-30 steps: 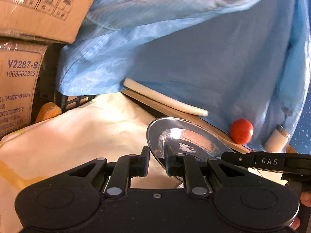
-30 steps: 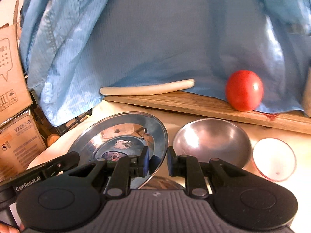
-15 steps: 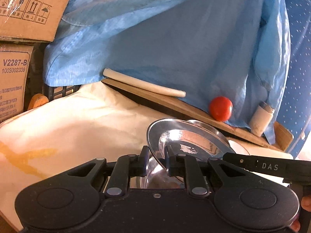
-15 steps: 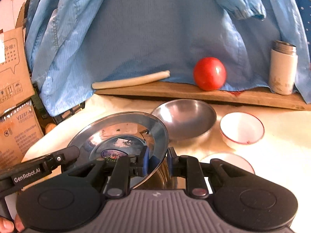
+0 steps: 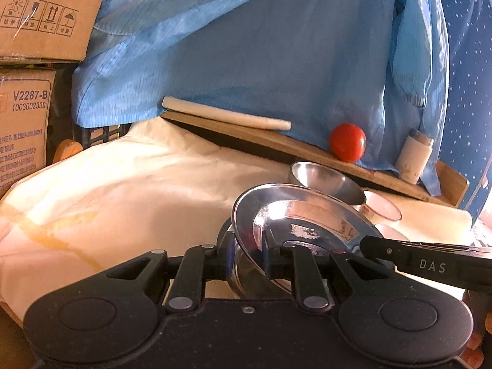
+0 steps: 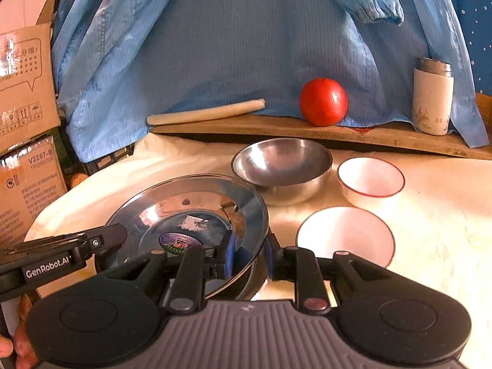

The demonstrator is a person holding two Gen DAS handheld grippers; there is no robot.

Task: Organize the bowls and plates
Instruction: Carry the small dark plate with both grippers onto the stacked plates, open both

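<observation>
Red tomato (image 6: 323, 101), pale rolling pin (image 6: 205, 112), white flask (image 6: 432, 96) on wooden board (image 6: 276, 126); cardboard boxes (image 6: 24, 92) left.

Steel plate held tilted above the cloth, three more dishes behind and beside it

The steel plate (image 6: 196, 212) is round and mirror-bright with a sticker at its centre; it sits tilted, its rim pinched on opposite sides, over a dark pan-like vessel whose shape is mostly hidden. Behind it a steel bowl (image 6: 281, 166) stands upright on the cream cloth. Just to its right stands a small white bowl (image 6: 370, 181) with a red rim, and nearer the camera lies a white plate (image 6: 346, 236) with a dark rim.
</observation>
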